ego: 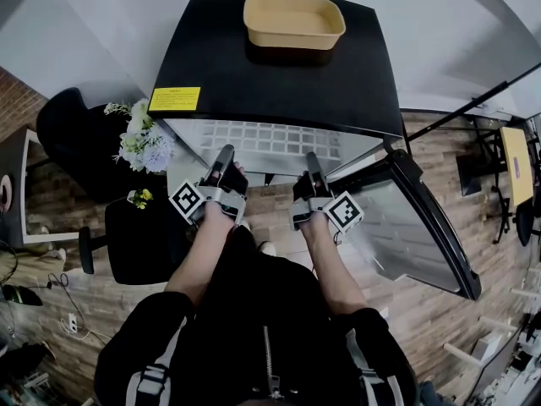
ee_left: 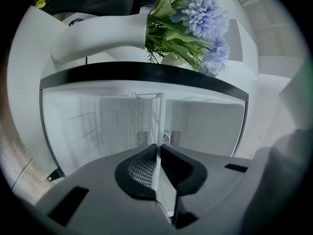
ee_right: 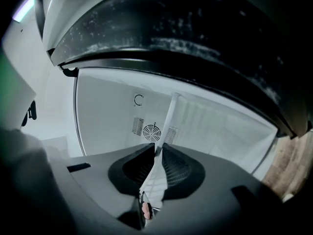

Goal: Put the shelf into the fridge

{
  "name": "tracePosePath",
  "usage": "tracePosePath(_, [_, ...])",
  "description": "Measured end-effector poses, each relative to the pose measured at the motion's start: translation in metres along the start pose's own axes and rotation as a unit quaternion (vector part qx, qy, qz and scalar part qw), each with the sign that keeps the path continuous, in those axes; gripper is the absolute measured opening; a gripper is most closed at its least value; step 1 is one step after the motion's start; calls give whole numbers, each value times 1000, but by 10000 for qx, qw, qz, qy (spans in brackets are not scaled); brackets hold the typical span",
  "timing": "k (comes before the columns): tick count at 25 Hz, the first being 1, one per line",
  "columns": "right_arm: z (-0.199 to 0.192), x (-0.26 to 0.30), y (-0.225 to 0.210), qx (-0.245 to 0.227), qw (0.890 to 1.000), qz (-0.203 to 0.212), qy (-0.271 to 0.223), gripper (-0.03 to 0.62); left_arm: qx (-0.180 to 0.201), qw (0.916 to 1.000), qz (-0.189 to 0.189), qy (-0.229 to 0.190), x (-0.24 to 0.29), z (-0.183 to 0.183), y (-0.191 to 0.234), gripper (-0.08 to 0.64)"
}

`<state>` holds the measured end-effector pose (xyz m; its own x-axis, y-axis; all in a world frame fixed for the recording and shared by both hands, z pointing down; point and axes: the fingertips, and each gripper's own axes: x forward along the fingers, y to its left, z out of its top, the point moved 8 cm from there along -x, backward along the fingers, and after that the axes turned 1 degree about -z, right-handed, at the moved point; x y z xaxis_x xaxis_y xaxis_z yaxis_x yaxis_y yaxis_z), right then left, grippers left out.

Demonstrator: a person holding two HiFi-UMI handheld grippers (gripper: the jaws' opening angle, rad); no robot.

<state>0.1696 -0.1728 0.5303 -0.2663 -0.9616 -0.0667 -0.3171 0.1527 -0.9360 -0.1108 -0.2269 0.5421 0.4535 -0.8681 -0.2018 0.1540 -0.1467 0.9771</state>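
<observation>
Shelf (ego: 270, 136) lies partway into the fridge (ego: 279, 74), front edge clamped by the left gripper (ego: 224, 155) and right gripper (ego: 312, 161) — push both evenly and level, so neither side binds going in.

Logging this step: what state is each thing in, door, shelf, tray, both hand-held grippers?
Fridge door: open.
Shelf: gripped on both sides, partly out of the fridge.
Left hand-held gripper: shut on the shelf.
Right hand-held gripper: shut on the shelf.
Tray: empty, on the fridge top.
</observation>
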Motion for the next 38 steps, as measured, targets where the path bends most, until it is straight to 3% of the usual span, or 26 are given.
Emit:
tracePosePath(27, [5,22,-5,46,9994,-95,-319,46,-13,10000,-34,45,25,9,6,40])
tracePosePath(38, [4,9,-1,-231,9995,-72,-224,32,229,9997,72,-27,11,9,-1,41])
